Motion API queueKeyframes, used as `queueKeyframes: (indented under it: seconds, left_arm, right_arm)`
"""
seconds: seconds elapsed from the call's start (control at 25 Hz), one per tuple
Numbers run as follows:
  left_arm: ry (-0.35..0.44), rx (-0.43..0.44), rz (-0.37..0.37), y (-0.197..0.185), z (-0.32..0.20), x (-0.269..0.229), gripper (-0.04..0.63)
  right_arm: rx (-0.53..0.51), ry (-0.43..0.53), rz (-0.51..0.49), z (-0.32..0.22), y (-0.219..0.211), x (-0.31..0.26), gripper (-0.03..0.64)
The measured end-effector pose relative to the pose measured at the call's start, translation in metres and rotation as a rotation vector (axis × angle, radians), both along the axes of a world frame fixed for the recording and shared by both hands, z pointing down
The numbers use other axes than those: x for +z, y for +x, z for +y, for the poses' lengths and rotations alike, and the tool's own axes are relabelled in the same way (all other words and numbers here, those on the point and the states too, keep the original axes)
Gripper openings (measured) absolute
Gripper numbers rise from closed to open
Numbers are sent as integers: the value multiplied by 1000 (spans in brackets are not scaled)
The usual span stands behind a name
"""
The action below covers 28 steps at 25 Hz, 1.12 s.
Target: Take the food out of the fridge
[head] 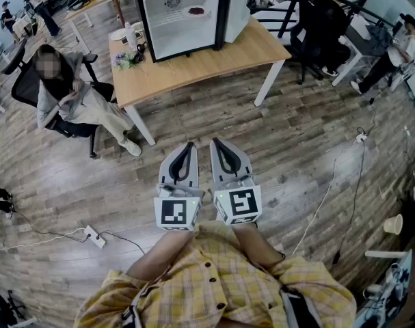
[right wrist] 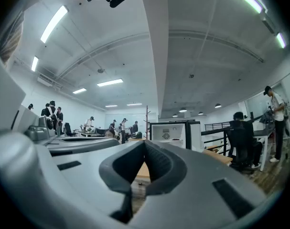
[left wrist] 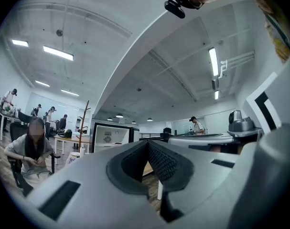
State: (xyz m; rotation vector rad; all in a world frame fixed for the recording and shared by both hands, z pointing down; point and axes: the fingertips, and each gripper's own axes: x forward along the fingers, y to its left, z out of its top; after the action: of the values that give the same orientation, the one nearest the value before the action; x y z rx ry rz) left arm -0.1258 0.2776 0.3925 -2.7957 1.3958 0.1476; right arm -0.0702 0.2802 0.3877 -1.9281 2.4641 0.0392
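Grey plastic left gripper (head: 188,145) and right gripper (head: 217,142) both pinched together, ribbed pads empty; boxy black fridge (head: 183,29) open on pale wooden table (head: 217,59).

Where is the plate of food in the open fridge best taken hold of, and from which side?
Judging from the head view, take the plate by its near rim, coming in level through the open front of the fridge. The plate seems to lie flat on a shelf, walled in on every other side, and the door is swung clear. It is too small to tell more.
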Motion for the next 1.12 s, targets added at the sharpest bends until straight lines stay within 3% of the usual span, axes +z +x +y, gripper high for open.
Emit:
queueKeyframes:
  seconds: [0.32,0.6,1.12]
  left_arm:
    - [15,9,-17,12,0,-1,8]
    - [12,-12,-37,29,-1,-3,8]
    - [41,-113,-71,83,-25,2,8]
  right_arm:
    - [-5,11,3,-1,9,2,8]
    - [-112,34,60,-3,11,-1,8]
    - [-184,78,105,-29,71,3,8]
